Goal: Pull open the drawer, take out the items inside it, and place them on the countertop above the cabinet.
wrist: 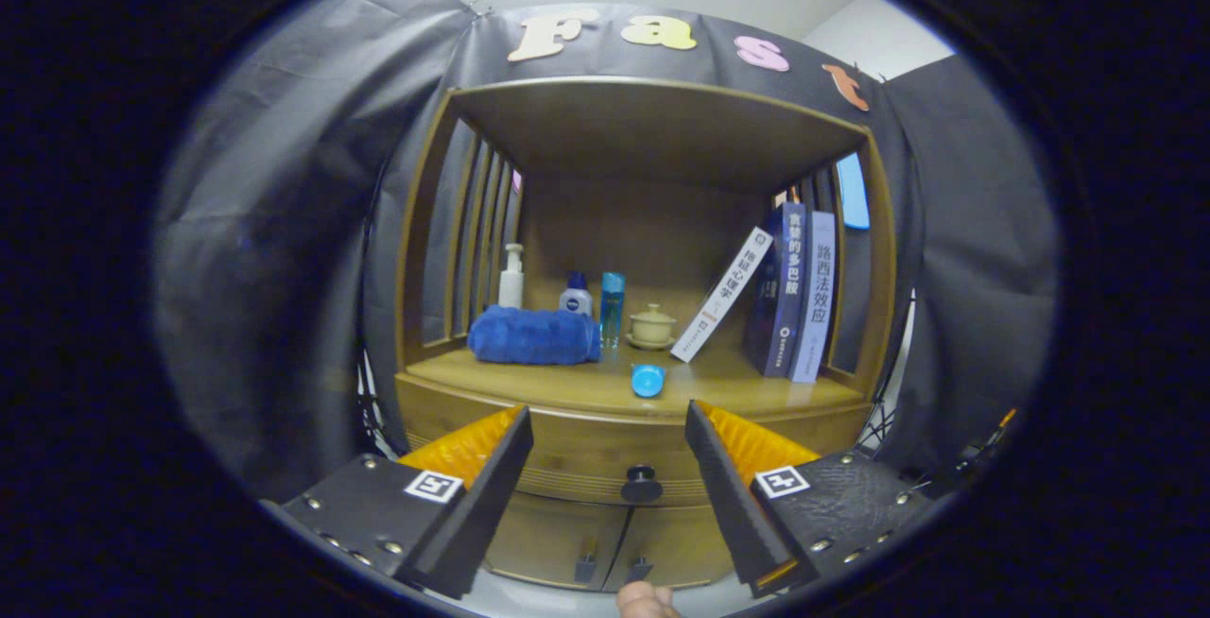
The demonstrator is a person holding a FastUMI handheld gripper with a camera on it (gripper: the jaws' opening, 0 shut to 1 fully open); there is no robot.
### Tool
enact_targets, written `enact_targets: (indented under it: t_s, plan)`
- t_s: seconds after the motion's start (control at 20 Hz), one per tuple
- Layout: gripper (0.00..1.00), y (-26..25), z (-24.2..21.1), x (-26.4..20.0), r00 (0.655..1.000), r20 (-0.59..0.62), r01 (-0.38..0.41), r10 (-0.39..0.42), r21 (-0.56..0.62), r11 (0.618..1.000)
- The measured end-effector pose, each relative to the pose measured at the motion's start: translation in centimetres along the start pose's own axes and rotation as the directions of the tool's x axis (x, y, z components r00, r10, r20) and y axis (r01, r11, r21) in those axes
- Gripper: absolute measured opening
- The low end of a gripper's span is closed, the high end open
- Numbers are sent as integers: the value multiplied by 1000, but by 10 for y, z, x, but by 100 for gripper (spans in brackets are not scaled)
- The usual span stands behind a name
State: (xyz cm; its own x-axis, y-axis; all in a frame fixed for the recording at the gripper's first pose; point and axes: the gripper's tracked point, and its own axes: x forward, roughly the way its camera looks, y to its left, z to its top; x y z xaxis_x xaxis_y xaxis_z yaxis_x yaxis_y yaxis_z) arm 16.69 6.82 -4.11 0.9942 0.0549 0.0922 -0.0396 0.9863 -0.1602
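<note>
Here the gripper (610,453) gapes empty, fingers straddling the knob (641,483) of the shut drawer (586,476), seemingly lined up for it, below the surface (756,382).

Glossy wooden cabinet (614,448), fluffy cloth towel (534,334), glossy plastic cap (648,380).

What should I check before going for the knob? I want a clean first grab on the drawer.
1. Gripper open: ok, fingers spread wide, nothing between them.
2. Knob lined up: ok, it sits between the fingers, just ahead.
3. Drawer shut: ok, front flush with the cabinet.
4. Fingers touching knob: not ok, still apart from it.
5. Countertop has room: ok, bare wood in front of the towel; a blue cap lies near the edge.
6. Drawer contents: cannot tell.
</note>
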Motion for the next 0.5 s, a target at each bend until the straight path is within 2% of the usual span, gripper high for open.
enact_targets:
  t_s: [0.2,0.5]
  plan:
    - [98,-2,50,-52,1000,6,20,-20,-19,1000]
    - [98,-14,116,-111,1000,-1,21,-21,92,996]
